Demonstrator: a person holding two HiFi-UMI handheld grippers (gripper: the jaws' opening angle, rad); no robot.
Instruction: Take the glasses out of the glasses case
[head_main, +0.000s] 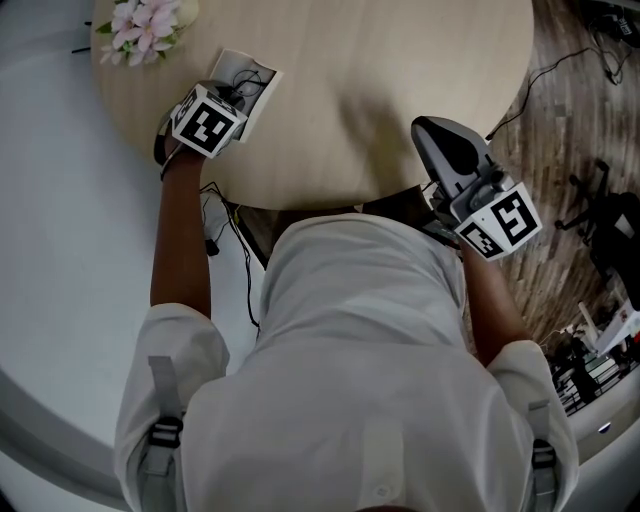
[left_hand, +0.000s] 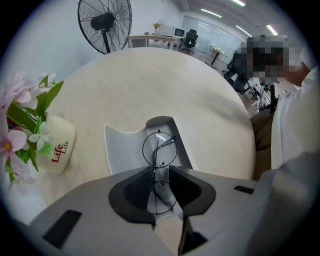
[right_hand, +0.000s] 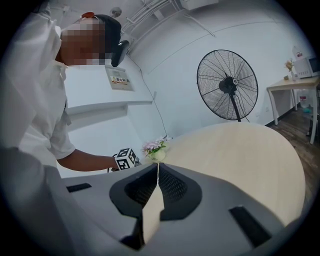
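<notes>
Left gripper view is showing the left gripper (left_hand: 161, 169) hanging over the open glasses case (left_hand: 121, 146), jaws spread and straddling the round wire glasses (left_hand: 159, 149) lying on the case. The right gripper (right_hand: 157, 167) is hovering well away from the case, jaws pressed together on nothing.

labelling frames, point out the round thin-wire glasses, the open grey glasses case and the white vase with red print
round thin-wire glasses (left_hand: 159, 149): left gripper view, upper lens
open grey glasses case (left_hand: 122, 150): left gripper view, left flap
white vase with red print (left_hand: 65, 132): left gripper view, side above the print
</notes>
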